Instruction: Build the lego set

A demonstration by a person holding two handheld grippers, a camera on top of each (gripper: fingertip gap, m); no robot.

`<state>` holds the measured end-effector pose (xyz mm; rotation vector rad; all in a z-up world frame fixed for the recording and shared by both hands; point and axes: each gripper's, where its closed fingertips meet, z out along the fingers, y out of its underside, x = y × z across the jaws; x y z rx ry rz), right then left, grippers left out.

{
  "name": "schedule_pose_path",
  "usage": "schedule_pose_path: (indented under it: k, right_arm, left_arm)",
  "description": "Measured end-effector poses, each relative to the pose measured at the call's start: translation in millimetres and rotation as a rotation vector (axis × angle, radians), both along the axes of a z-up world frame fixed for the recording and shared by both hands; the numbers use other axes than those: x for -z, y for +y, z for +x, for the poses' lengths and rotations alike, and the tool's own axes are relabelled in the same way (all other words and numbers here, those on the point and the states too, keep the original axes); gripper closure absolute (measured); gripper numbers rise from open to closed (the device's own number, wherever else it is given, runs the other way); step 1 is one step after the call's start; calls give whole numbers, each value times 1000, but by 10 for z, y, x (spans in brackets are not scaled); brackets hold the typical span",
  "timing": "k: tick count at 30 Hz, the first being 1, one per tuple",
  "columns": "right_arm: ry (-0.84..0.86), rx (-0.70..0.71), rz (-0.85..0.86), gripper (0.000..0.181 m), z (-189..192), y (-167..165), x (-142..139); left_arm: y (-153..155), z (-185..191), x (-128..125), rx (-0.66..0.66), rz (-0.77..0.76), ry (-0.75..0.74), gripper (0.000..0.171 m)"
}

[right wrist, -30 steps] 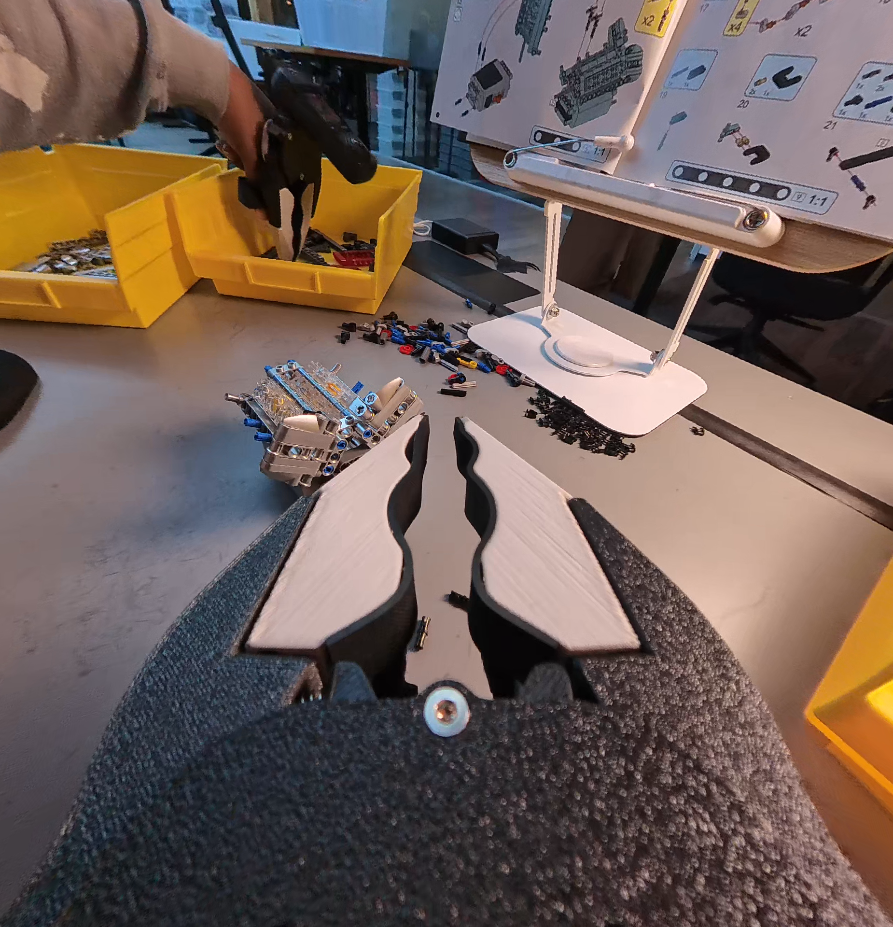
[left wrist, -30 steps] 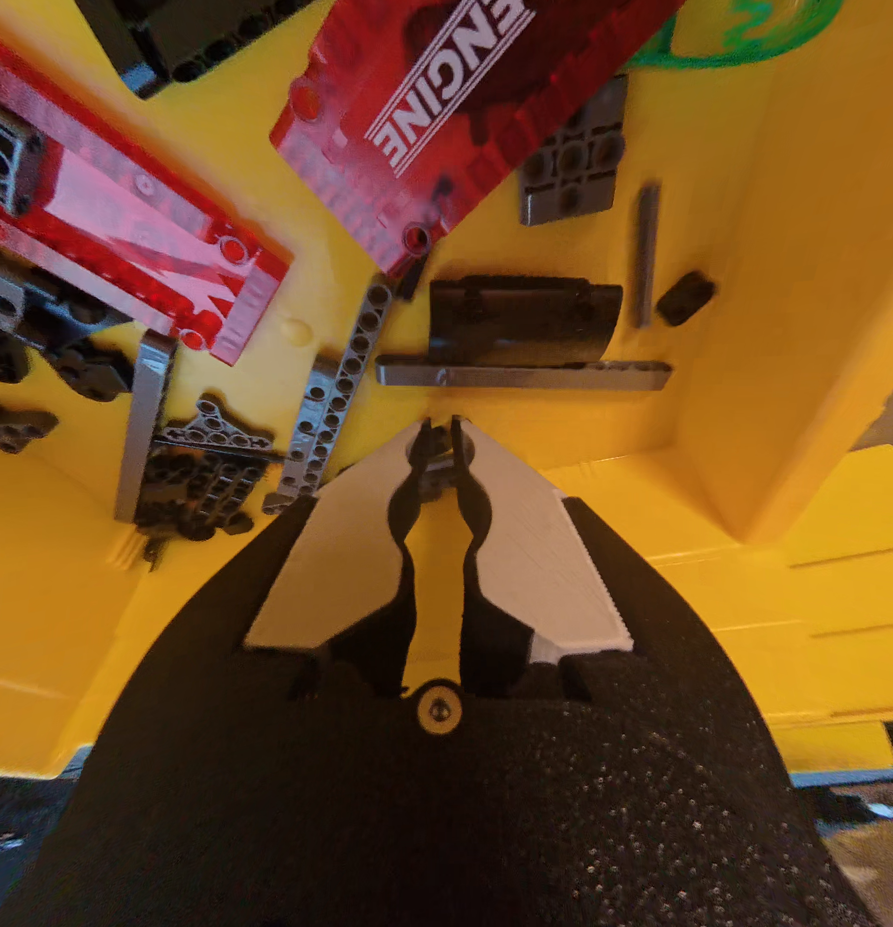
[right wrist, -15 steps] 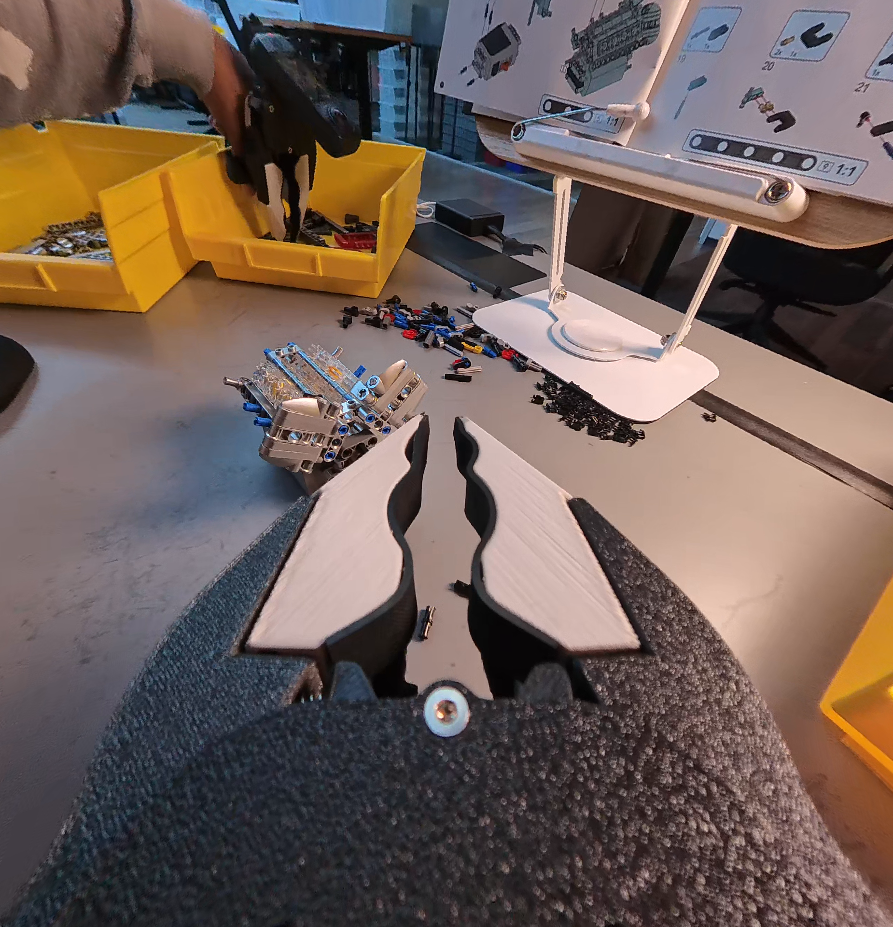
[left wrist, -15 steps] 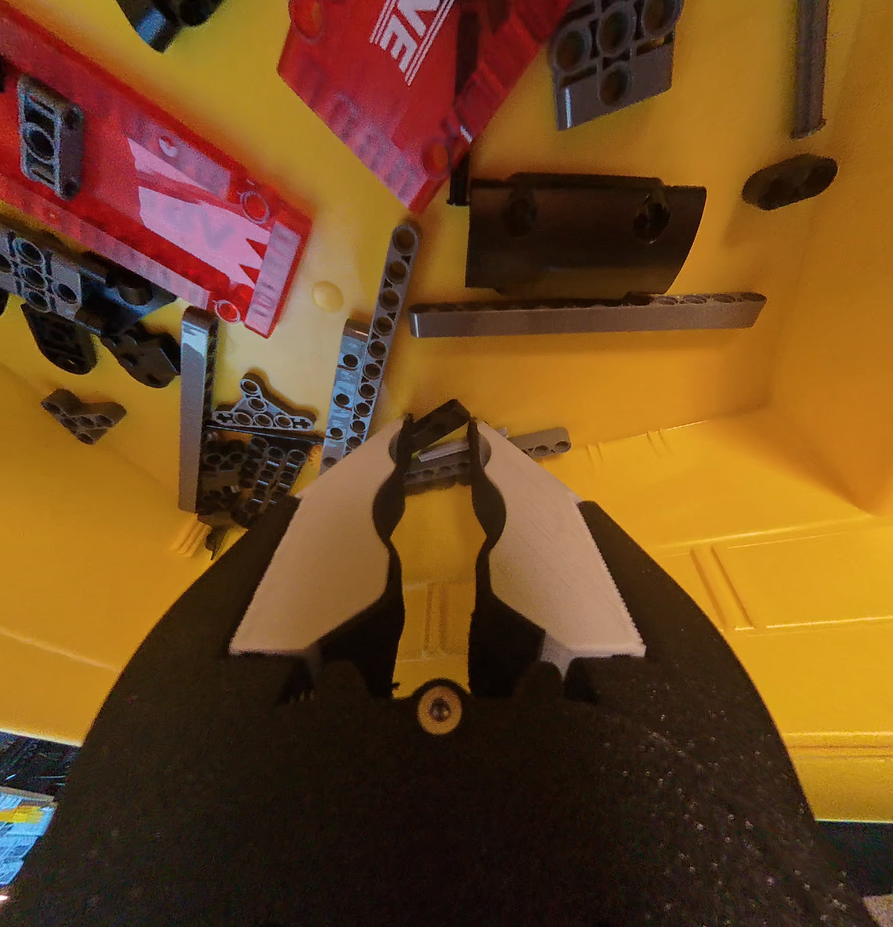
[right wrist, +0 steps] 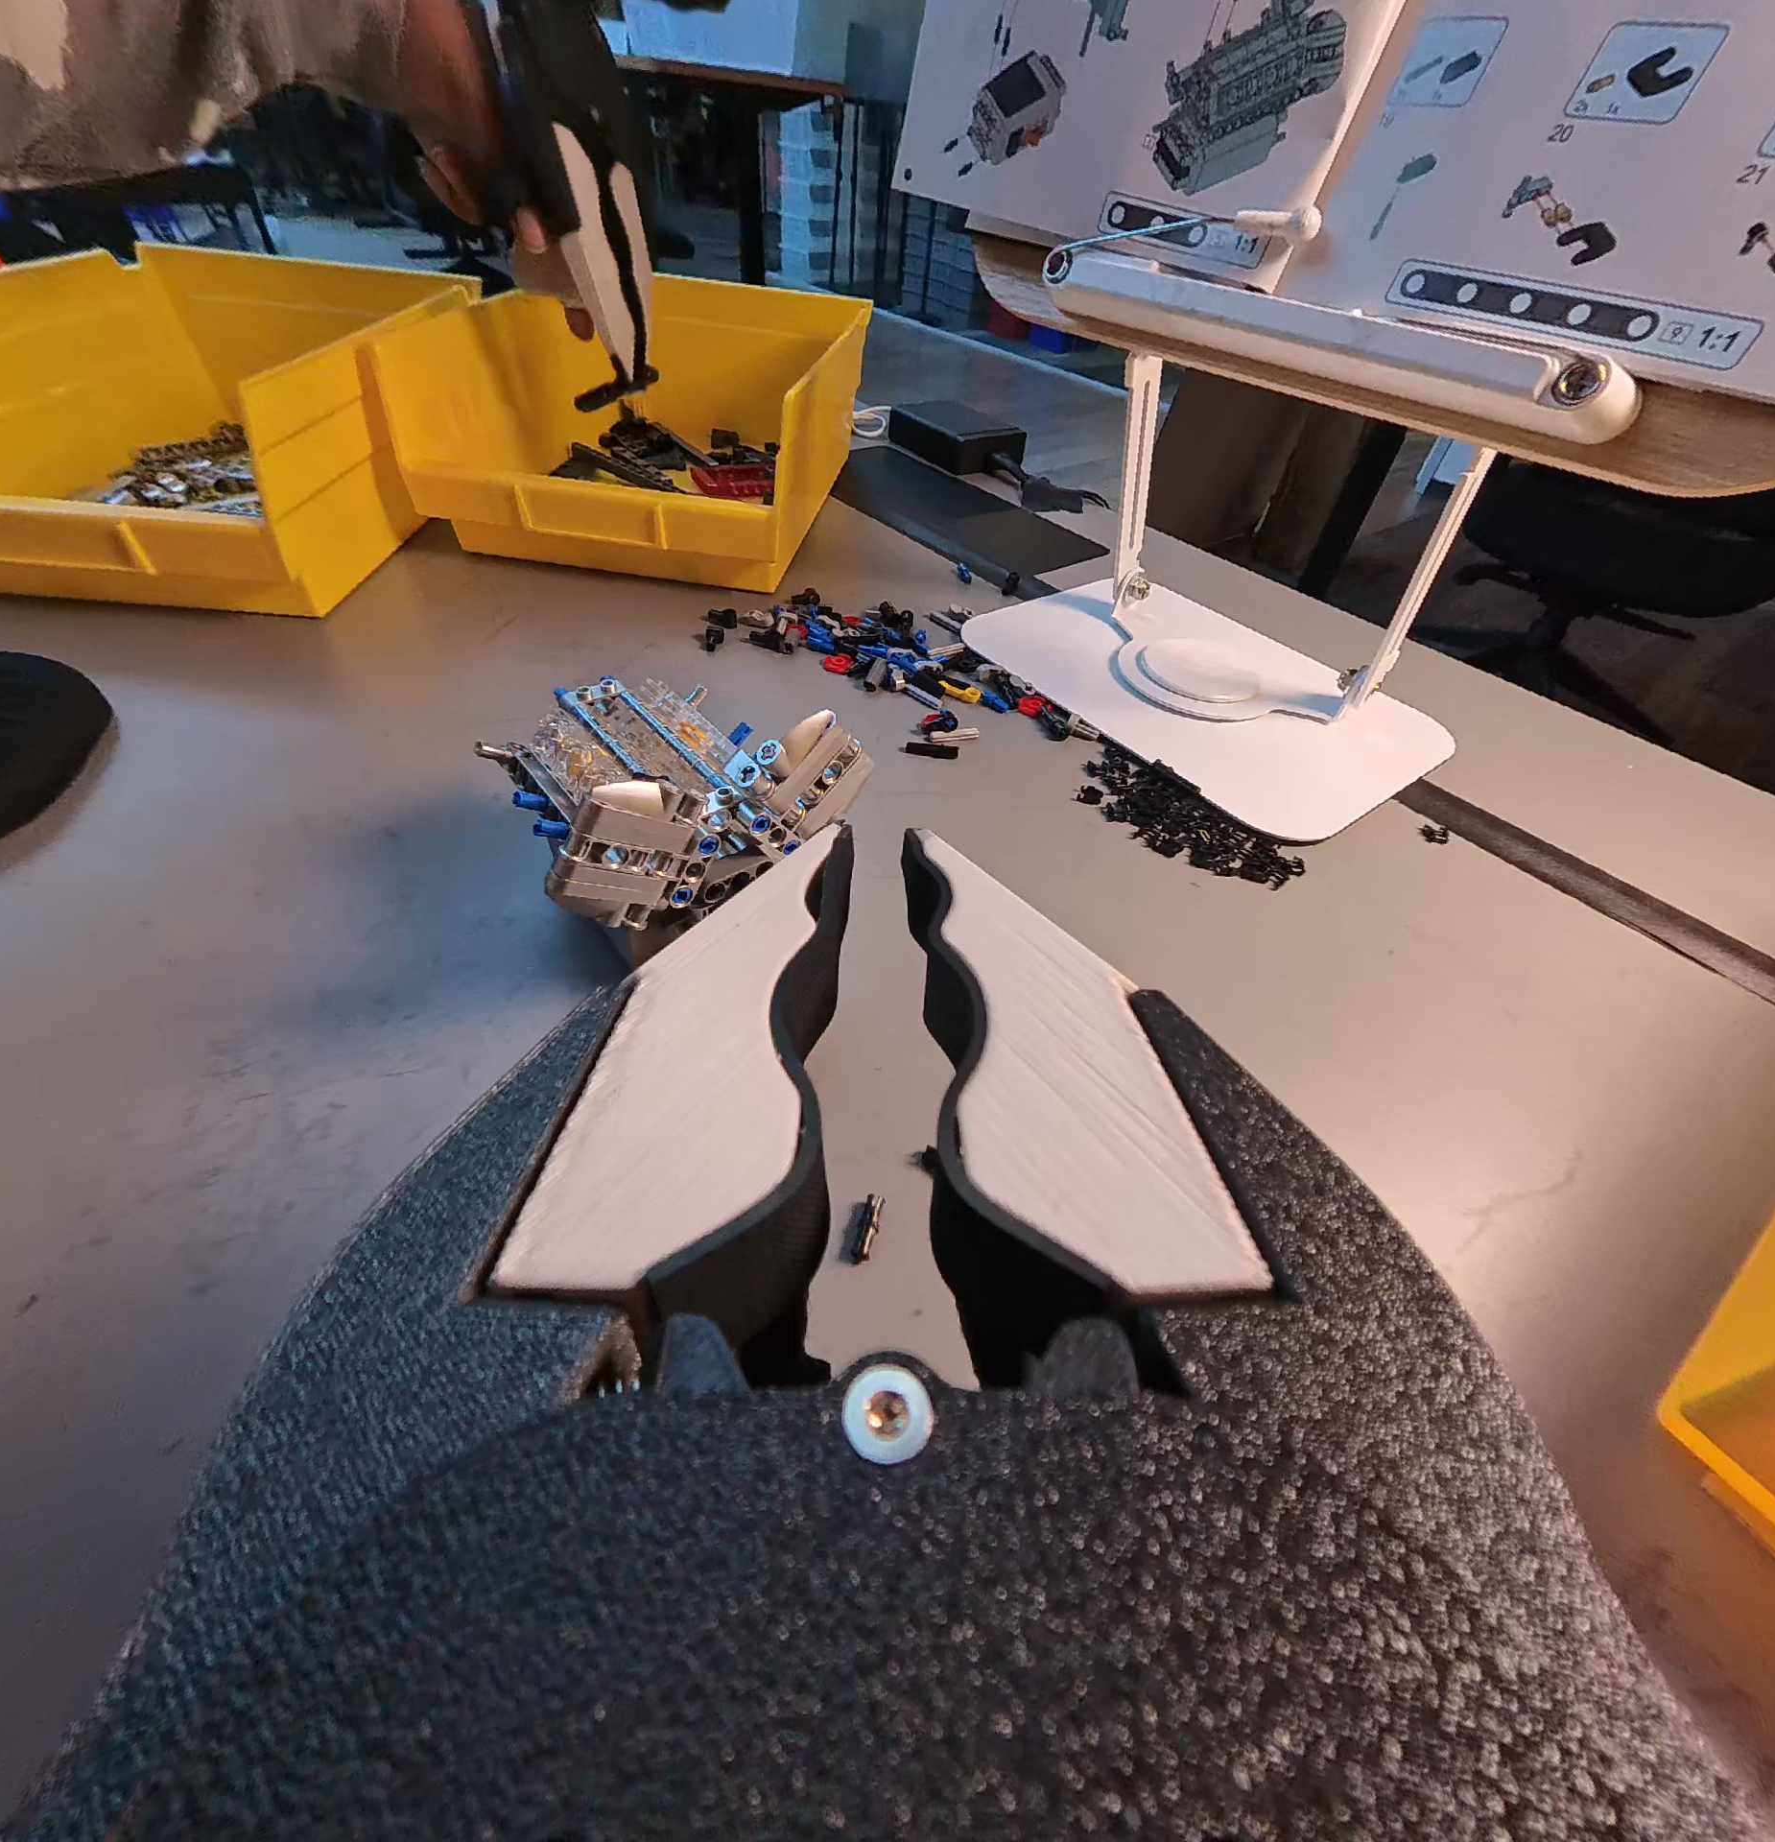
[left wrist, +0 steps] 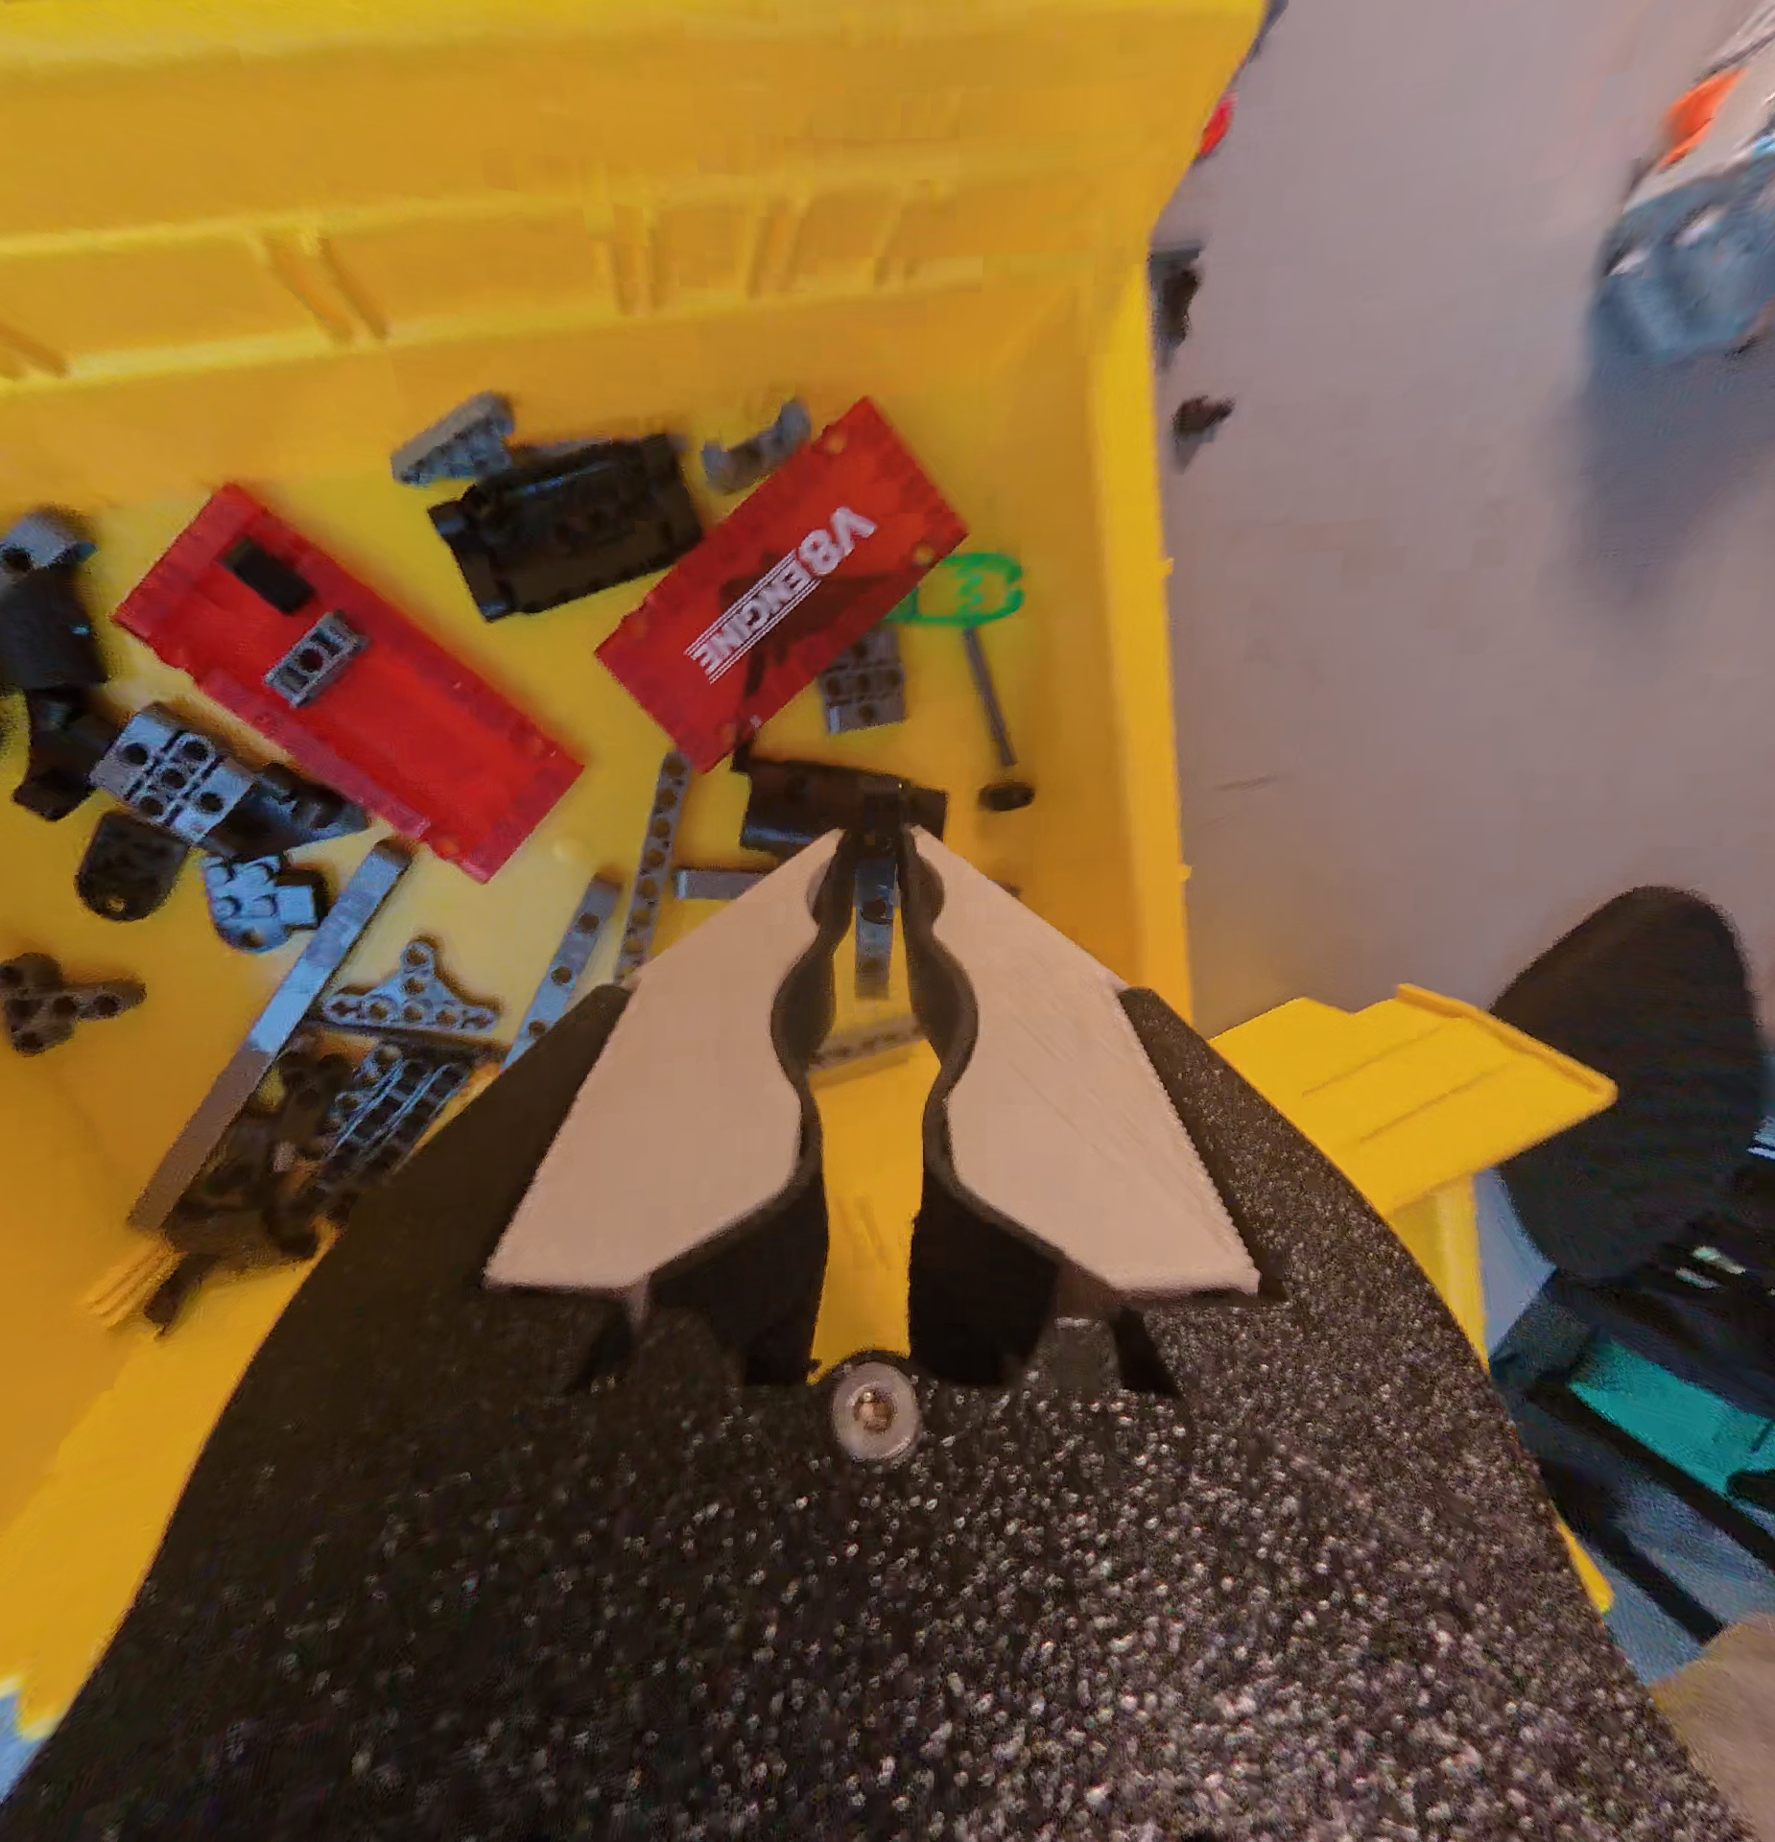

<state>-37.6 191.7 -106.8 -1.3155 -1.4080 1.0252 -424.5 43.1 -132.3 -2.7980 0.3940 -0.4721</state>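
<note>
Between the tips of the left gripper (left wrist: 876, 847) sits a short dark grey beam (left wrist: 872, 917), pinched crosswise at its upper end while the rest hangs down into the gap; the jaws are drawn nearly together on it. Half a second ago those tips were down among the parts at the near wall of the yellow bin (left wrist: 1113, 698), spread around this piece; now the gripper has risen clear, and the bin floor lies well below, so the beam has been lifted out and is free to be carried. Beneath it lie a black curved panel (left wrist: 804, 797), a long grey holed beam (left wrist: 654, 857) and, farther in, two red panels (left wrist: 784, 588), one bearing white print; these looked much larger a second ago, which fits the climb. From the right wrist view the left gripper (right wrist: 619, 359) shows above the bin (right wrist: 814, 379) with the beam (right wrist: 614, 387) hanging level from its tips. The right gripper (right wrist: 876, 847) hovers low over the grey table (right wrist: 265, 997), its jaws a small way apart and empty, much as in both earlier pictures. Just beside its left finger stands the part-built grey engine model (right wrist: 664, 797), beyond that a scatter of small coloured pins (right wrist: 864, 658), and farther right the white stand (right wrist: 1212, 698) holding an instruction sheet (right wrist: 1462, 120).
</note>
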Motion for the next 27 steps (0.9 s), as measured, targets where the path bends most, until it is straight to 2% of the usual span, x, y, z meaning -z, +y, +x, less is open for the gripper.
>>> schedule_pose_path:
  k: [5,13,17,20,21,27]
  right_arm:
    - [8,-15,-5,172,27,-51,-8]
    - [4,-14,3,172,58,-80,17]
    - [-11,-17,0,172,47,-93,83]
    - [-25,-19,-1,172,37,-97,134]
    - [-30,-20,-1,172,34,-98,146]
    - [-45,-16,-7,172,20,-85,195]
  left_arm:
    - [36,181,-242,-43,72,-166,166]
    - [-23,168,-220,-60,40,-164,165]
    - [19,40,-160,-68,56,-80,164]
    - [92,-131,-148,-90,94,14,150]
    - [114,-198,-142,-99,104,48,150]
    - [188,-696,-58,-132,139,342,148]
